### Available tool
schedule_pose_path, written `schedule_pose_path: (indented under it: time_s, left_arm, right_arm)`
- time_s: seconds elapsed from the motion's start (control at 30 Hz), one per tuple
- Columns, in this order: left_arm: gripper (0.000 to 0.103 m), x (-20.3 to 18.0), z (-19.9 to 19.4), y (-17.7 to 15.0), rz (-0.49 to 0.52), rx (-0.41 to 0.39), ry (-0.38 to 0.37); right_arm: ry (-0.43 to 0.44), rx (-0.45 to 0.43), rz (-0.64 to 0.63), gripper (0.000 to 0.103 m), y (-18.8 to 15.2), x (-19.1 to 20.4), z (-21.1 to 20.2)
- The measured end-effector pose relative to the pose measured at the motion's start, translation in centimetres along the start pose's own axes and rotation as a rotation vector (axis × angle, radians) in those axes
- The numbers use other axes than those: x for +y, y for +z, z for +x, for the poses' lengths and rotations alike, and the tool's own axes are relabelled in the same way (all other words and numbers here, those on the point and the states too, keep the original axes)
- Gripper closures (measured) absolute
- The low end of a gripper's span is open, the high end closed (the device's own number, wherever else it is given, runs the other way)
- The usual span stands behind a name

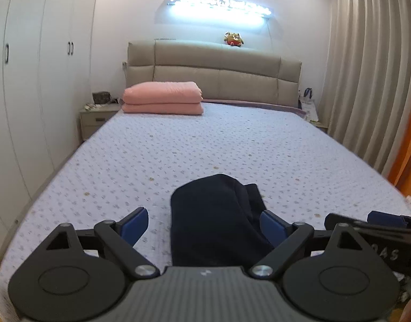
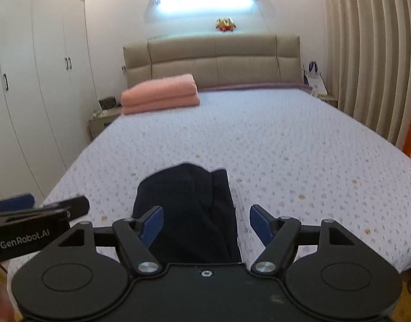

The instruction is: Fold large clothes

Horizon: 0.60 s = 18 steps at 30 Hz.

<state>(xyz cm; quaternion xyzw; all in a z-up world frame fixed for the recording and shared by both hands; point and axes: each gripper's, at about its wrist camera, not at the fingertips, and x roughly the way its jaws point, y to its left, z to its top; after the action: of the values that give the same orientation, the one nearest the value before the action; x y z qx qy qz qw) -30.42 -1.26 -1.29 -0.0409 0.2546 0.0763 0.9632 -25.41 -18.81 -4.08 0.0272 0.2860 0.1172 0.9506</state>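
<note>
**Dark garment folded on bed, both claws open and off it**

Navy garment (image 1: 213,220) sits as a compact folded bundle near the foot of the bed (image 1: 232,145), on the dotted lilac bedspread. A second folded layer pokes out along its right side. From my feeds it looks settled, nothing pinching it.

Left claw (image 1: 205,224): jaws spread wide, blue pads (image 1: 135,224) well apart, nothing between them pressing. The garment shows in the gap but lies on the bed below, not gripped.

Right claw (image 2: 206,224): same, jaws wide apart, nothing held. Its left pad overlaps the garment's edge in view; I can't tell if it touches. Each claw shows at the edge of the other's camera, so they're side by side.

Farther out: folded pink blanket (image 1: 162,98) stacked at the head of the bed, left side, against the beige padded headboard (image 1: 216,72). Small plush toy (image 1: 233,39) on top of the headboard, lit strip light (image 1: 219,4) on the wall above. White wardrobe (image 1: 31,67) runs along the left, nightstand (image 1: 96,119) beside the bed, pleated curtain (image 1: 366,67) on the right.
</note>
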Motion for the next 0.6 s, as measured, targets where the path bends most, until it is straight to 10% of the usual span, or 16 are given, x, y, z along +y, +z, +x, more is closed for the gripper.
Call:
schedule_pose_path:
  time_s: [0.6]
  left_arm:
    - [0.013, 0.5, 2.1, -2.3, -0.008, 0.094, 0.034]
  right_arm:
    - [-0.035, 0.142, -0.038, 0.018, -2.0, 1.0, 3.0]
